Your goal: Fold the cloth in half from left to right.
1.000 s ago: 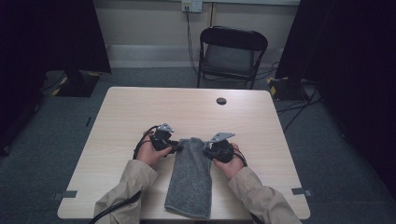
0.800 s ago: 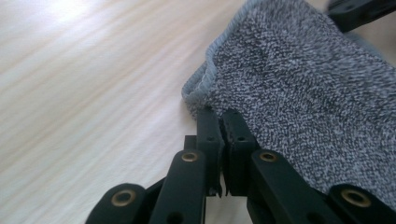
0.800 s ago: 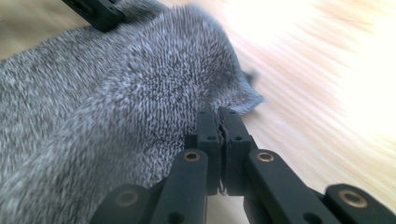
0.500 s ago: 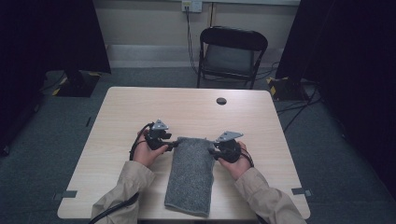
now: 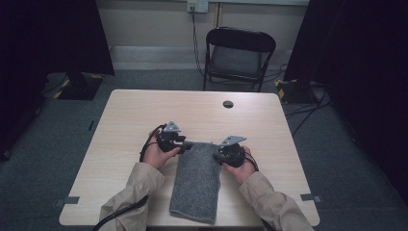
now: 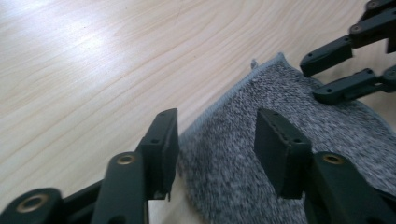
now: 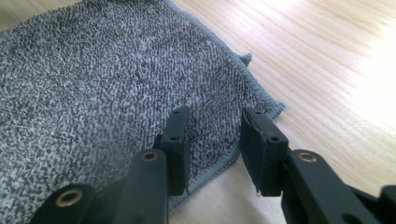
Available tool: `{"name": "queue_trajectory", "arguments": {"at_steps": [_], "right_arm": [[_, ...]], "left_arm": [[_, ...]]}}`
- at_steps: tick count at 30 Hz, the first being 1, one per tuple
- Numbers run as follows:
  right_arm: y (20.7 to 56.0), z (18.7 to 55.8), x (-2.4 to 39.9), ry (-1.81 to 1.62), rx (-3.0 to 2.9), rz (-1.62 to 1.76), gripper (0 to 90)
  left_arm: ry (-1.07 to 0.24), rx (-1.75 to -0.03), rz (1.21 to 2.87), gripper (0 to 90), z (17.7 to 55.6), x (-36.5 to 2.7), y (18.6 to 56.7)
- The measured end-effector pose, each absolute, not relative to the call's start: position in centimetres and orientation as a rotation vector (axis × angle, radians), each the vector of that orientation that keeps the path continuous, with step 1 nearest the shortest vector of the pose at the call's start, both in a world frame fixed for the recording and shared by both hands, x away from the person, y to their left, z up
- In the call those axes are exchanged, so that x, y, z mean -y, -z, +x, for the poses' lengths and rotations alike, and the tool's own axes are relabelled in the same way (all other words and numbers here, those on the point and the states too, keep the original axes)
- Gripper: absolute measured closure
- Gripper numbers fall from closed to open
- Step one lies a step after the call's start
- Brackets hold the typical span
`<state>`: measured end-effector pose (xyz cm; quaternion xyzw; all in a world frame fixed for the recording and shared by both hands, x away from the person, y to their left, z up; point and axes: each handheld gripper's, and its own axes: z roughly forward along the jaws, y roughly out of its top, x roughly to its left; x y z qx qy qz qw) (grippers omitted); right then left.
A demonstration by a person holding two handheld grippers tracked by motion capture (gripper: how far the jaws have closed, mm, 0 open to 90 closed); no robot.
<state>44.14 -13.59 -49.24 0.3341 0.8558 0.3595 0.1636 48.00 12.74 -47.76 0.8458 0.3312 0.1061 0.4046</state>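
Note:
A grey knitted towel (image 5: 197, 183) lies folded in a long strip on the pale wooden table (image 5: 144, 110), reaching its near edge. My left gripper (image 5: 184, 143) sits at the towel's far left corner and my right gripper (image 5: 217, 153) at its far right corner. In the left gripper view the towel (image 6: 289, 98) has its hemmed edge under the left gripper (image 6: 217, 126); its pads touch nothing. The right gripper (image 7: 215, 123) straddles the towel's (image 7: 93, 70) hem without pressing it. Both pairs of jaws have just been closing a little and still stand open.
A small black round disc (image 5: 228, 104) lies near the table's far edge. A black folding chair (image 5: 238, 57) stands on the carpet beyond the table. Bare wood stretches left and right of the towel. The right gripper's jaws (image 6: 312, 79) show at the top right of the left gripper view.
The towel's far end, bunched narrow between the grippers a second ago, now lies flat and wider. Both grippers have let go of it and moved slightly apart.

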Motion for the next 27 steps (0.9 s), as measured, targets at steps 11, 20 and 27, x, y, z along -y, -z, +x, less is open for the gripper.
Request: {"name": "queue_trajectory", "arguments": {"at_steps": [11, 20, 27], "right_arm": [[48.3, 44.1, 13.3, -1.050, -2.468, 0.903, 88.0], [45.7, 43.3, 12.4, -1.165, -2.440, 0.828, 88.4], [46.0, 43.5, 11.1, -1.104, -2.481, 0.797, 88.2]], "left_arm": [[-0.148, -0.866, 2.106, 90.0, 48.7, -14.3, 46.8], [-0.202, -0.857, 1.983, 61.4, 48.4, -16.2, 46.8], [-0.208, -0.759, 2.143, 48.5, 47.2, -15.0, 47.2]]}}
